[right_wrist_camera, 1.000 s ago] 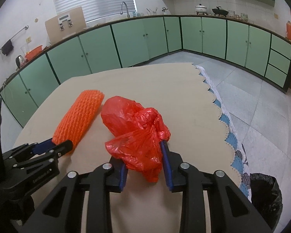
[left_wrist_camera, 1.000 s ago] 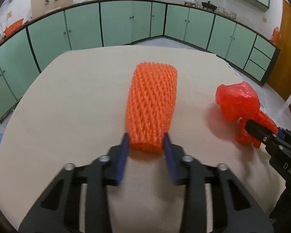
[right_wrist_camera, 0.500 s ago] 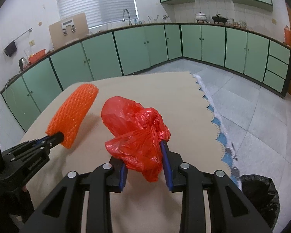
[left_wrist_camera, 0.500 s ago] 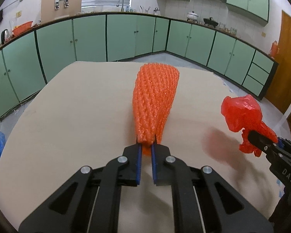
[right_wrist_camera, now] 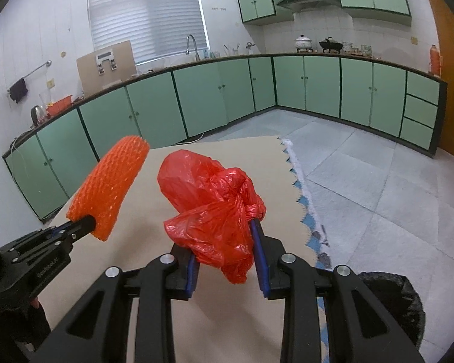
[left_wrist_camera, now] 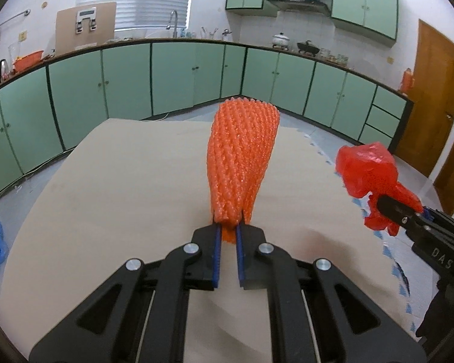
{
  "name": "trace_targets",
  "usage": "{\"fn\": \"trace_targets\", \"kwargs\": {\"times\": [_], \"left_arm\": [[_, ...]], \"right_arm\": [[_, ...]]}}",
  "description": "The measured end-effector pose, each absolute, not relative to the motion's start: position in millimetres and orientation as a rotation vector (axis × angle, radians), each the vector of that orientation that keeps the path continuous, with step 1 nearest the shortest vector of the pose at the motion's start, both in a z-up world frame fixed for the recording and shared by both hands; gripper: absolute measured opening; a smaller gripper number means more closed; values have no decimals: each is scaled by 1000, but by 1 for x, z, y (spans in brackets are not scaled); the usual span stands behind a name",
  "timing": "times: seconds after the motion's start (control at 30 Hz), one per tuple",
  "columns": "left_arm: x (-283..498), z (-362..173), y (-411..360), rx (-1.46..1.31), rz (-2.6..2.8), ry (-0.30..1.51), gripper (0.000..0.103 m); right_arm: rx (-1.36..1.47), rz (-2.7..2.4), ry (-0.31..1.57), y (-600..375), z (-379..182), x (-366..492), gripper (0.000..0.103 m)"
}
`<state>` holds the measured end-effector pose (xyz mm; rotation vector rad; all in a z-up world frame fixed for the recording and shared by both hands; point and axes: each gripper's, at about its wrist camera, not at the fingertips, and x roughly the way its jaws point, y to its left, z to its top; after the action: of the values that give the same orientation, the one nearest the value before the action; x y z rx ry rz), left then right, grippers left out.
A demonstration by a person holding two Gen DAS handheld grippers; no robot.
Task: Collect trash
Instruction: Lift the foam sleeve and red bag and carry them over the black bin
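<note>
I have both pieces of trash in hand above the worktop point(left_wrist_camera: 112, 181). My left gripper point(left_wrist_camera: 227, 236) has its jaws pinched tight on the near end of the foam net sleeve point(left_wrist_camera: 242, 157), whose long axis runs straight out from the jaws and tilts upward, open far end pointing toward the green cabinets point(left_wrist_camera: 172, 78). My right gripper point(right_wrist_camera: 227, 260) has its jaws clamped on the crumpled red plastic bag point(right_wrist_camera: 215, 208), gripped just below its knot, the bulk ballooning up and away from me.

The black bin point(right_wrist_camera: 402, 299) sits on the floor beyond the scalloped worktop edge, low and to the right of the bag. I judge the right gripper is nearer the bin, so the bag should go first, the sleeve swinging across after it.
</note>
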<state>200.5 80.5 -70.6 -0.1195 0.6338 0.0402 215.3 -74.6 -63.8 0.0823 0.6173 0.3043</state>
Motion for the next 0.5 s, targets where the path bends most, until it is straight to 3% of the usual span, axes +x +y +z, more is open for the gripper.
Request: {"fn": "trace_targets", "kwargs": {"times": [0.5], "left_arm": [[179, -59, 25, -74, -82, 592, 7]], "right_arm": [[117, 223, 580, -128, -47, 166, 31]]}}
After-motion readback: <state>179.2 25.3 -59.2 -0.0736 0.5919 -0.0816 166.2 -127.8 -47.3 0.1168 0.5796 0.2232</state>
